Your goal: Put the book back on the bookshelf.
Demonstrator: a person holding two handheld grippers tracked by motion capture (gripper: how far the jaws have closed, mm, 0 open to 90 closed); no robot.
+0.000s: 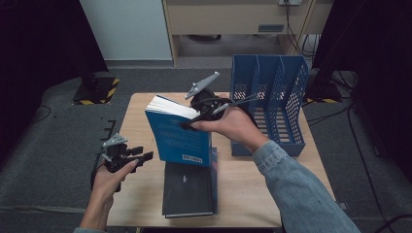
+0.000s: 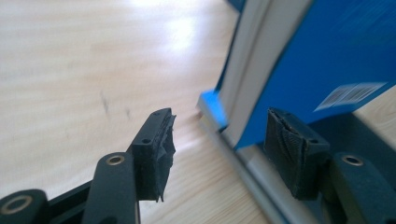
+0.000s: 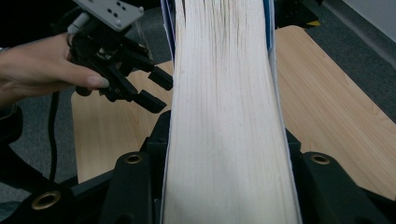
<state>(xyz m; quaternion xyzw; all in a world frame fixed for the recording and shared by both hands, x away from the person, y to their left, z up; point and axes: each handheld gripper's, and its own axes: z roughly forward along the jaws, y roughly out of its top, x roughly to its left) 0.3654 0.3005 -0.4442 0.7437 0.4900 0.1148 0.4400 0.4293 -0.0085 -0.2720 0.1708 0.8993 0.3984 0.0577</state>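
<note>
Right gripper view: right gripper [image 3: 224, 186] clamps blue book [image 3: 229, 116] across its pages.
Left gripper [image 1: 127, 156]: jaws apart, empty, left of book.
Book location: upright, above black book [image 1: 189, 189].
Handling: stiff, moderately heavy; glossy cover, grip near spine.

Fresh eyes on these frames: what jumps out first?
The blue book, held up on edge over mid-table by the right gripper, whose jaws clamp its thick page block. Under it lies a black book flat at the table's near edge, with the blue file rack at the far right. The left gripper hovers open at the left edge, aimed at the blue book's lower corner.
</note>
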